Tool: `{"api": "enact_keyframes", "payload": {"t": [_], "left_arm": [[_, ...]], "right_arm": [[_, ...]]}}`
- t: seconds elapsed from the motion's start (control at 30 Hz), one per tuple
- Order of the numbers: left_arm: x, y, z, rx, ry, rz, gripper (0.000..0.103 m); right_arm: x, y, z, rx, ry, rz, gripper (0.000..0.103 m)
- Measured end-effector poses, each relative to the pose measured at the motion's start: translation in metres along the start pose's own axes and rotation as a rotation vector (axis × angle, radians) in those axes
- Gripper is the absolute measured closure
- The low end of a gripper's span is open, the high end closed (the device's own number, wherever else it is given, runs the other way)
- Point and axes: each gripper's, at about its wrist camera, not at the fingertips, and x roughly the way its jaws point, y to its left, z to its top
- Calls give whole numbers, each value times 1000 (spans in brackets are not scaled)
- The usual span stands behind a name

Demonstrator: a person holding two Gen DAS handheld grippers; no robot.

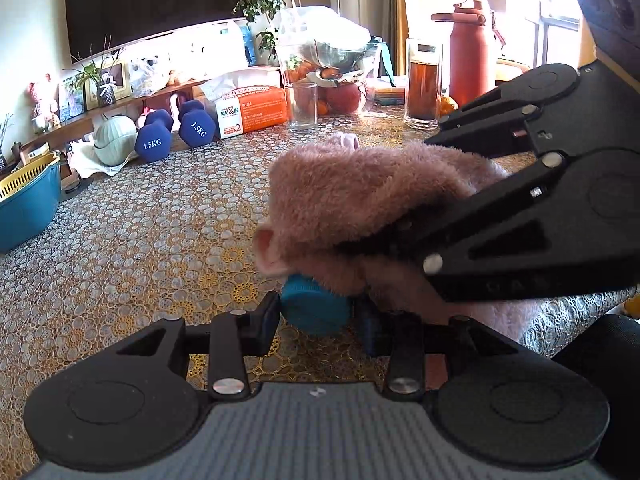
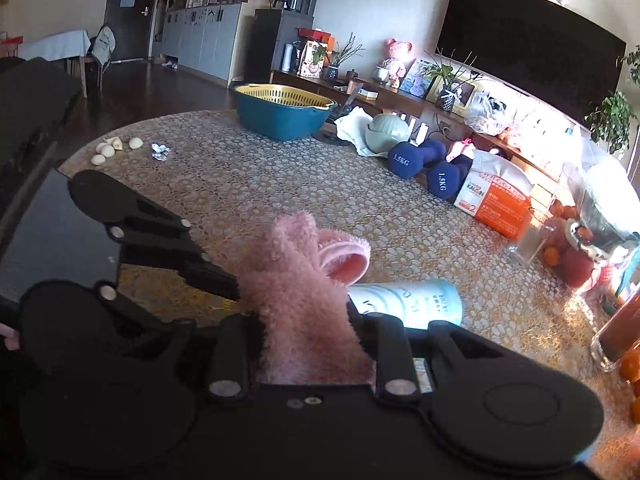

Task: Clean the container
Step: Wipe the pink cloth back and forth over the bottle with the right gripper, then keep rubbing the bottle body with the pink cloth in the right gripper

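A light blue cylindrical container (image 2: pixel 412 300) lies on its side just above the patterned tablecloth; in the left wrist view only its teal end (image 1: pixel 316 310) shows. My left gripper (image 1: pixel 318 320) is shut on that end, one finger on each side. In the right wrist view the left gripper (image 2: pixel 236 296) reaches in from the left. A fluffy pink cloth (image 1: pixel 360 200) hangs over the container and hides most of it. My right gripper (image 1: pixel 420 196) comes in from the right, shut on the pink cloth (image 2: pixel 304 300). The cloth covers the right gripper's (image 2: pixel 312 336) fingertips.
Far side of the table: two blue dumbbells (image 1: pixel 172 132), an orange tissue pack (image 1: pixel 256 108), an empty glass (image 1: pixel 302 106), a jar of dark tea (image 1: pixel 422 84), a red bottle (image 1: pixel 470 52) and bagged fruit. A blue basin with a yellow strainer (image 2: pixel 282 110), garlic cloves (image 2: pixel 114 148) and crumpled foil (image 2: pixel 160 150) lie at the left.
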Motion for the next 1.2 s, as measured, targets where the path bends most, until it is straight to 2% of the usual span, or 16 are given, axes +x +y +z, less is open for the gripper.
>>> {"api": "enact_keyframes", "payload": {"t": [0.13, 0.23, 0.37, 0.47, 0.57, 0.83, 1.03, 1.1, 1.2], "left_arm": [[0, 3, 0, -20, 1, -8, 64], [0, 4, 0, -20, 1, -8, 64], [0, 5, 0, -21, 1, -7, 64], [-2, 0, 3, 22, -18, 34, 63], [-2, 0, 5, 40, -21, 42, 63], [1, 8, 3, 15, -9, 50, 63], [1, 6, 2, 23, -16, 54, 63], [1, 6, 2, 21, -17, 54, 63], [1, 7, 2, 17, -17, 53, 64]], "right_arm": [[5, -17, 2, 26, 6, 1, 77], [10, -31, 4, 27, 26, -59, 77], [22, -67, 3, 115, 61, -98, 77], [32, -90, 3, 179, 83, -109, 77], [41, -102, 6, 206, 98, -108, 77], [54, -92, 23, 158, 79, -120, 76], [43, -76, 24, 93, 62, -143, 78], [33, -66, 26, 53, 35, -131, 78], [14, -46, 30, -9, -7, -60, 78]]}}
